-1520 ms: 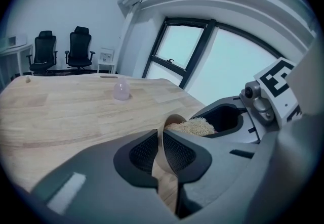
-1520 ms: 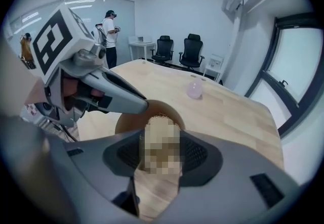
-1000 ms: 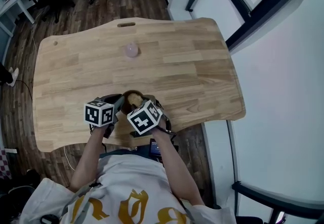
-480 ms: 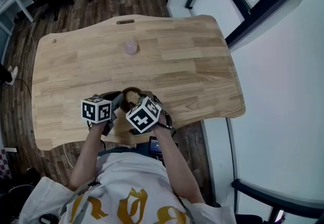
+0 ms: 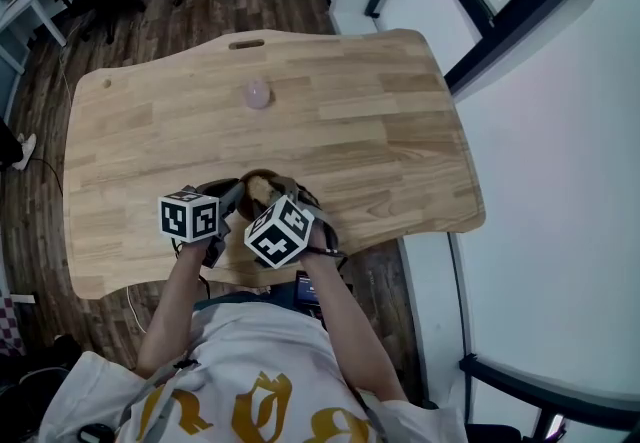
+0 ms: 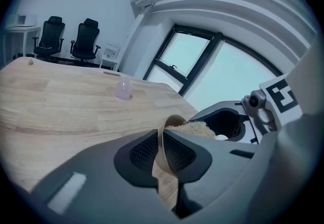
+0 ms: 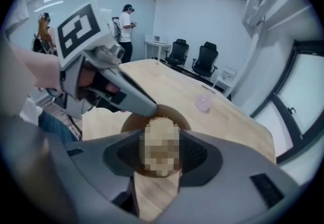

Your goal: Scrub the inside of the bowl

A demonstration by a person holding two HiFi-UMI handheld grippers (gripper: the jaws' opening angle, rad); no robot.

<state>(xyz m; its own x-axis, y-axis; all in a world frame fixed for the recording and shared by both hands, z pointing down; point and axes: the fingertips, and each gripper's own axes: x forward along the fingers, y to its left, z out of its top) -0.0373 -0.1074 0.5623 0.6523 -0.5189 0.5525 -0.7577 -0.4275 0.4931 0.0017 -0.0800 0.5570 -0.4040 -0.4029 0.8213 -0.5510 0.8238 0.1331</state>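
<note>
A small brown wooden bowl (image 5: pixel 258 188) sits near the table's front edge, close to the person. My left gripper (image 6: pixel 163 141) is shut on the bowl's rim (image 6: pixel 165 153), with the thin wall pinched between its pads. My right gripper (image 7: pixel 161 149) is shut on a tan fibrous scrubber (image 7: pixel 161 123) that reaches down into the bowl (image 7: pixel 130 123). In the left gripper view the scrubber (image 6: pixel 191 128) shows just over the rim. In the head view the two marker cubes (image 5: pixel 190 217) (image 5: pixel 278 232) hide most of the bowl.
A small pink translucent object (image 5: pixel 259 95) stands alone farther back on the wooden table (image 5: pixel 370 131). Office chairs (image 6: pixel 71 38) and a white side table stand beyond the far edge. Two people (image 7: pixel 124 26) stand at the back of the room.
The right gripper has rolled a little about its own line with the scrubber still in the bowl. The left gripper and the bowl have stayed put.
</note>
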